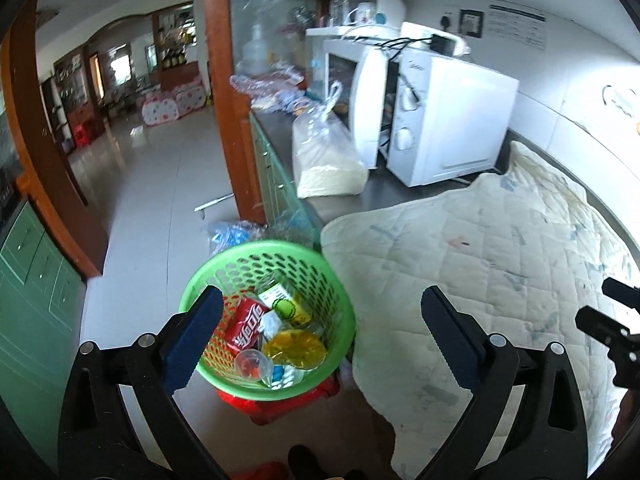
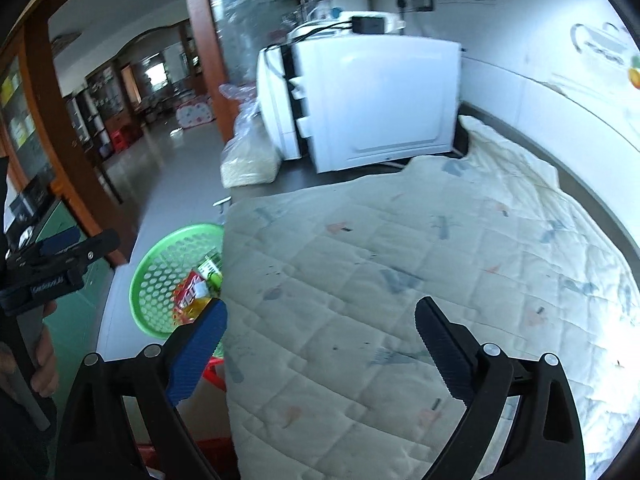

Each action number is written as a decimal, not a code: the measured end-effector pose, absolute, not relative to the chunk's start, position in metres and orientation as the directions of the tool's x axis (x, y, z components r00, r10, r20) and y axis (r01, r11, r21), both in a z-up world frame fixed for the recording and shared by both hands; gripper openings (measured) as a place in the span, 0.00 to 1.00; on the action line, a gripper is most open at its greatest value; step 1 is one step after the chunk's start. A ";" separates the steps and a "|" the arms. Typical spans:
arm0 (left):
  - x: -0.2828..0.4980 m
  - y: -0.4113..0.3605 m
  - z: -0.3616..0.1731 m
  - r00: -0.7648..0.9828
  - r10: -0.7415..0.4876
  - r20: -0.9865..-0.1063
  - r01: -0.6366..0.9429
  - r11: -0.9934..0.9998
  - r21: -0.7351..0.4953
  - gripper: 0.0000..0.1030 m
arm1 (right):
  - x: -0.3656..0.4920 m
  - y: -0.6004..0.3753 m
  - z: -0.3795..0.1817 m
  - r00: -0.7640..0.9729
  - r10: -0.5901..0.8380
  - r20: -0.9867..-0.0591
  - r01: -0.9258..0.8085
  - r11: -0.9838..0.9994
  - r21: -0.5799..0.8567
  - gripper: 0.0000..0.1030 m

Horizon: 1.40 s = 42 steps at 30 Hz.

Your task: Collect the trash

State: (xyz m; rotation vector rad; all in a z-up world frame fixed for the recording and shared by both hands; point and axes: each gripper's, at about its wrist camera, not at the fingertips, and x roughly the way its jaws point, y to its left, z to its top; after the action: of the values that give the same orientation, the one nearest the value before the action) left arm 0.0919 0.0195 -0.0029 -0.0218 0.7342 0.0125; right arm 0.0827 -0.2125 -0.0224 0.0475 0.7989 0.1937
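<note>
Both claws gape empty: left claw (image 1: 322,332) above basket (image 1: 336,280), right claw (image 2: 320,344) over quilt (image 2: 400,260).

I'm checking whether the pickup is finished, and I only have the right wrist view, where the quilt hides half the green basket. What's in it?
Observer: The left wrist view shows the whole green basket. A red can, a yellow disc, a clear cup and a small carton lie inside.
Operator: Is the left gripper carrying anything?
Observer: No. The left gripper has its jaws wide open with nothing between them.
</note>
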 end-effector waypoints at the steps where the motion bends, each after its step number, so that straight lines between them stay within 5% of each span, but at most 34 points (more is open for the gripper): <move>1: 0.091 0.016 -0.001 0.744 0.001 -0.668 -0.012 1.000 -0.013 0.95 | 0.080 -0.217 -0.020 0.688 0.180 -0.703 -0.143 0.983 0.112 0.89; 42: 0.053 -0.052 0.030 0.833 -0.021 -0.552 0.084 0.992 0.089 0.95 | 0.032 -0.262 0.012 0.795 0.040 -0.605 0.005 0.997 0.073 0.90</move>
State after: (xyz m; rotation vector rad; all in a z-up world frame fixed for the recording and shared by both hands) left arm 0.0534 -0.0518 0.0302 0.1112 0.5833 -0.0557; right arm 0.0315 -0.2620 0.0117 0.0721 0.6511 0.0187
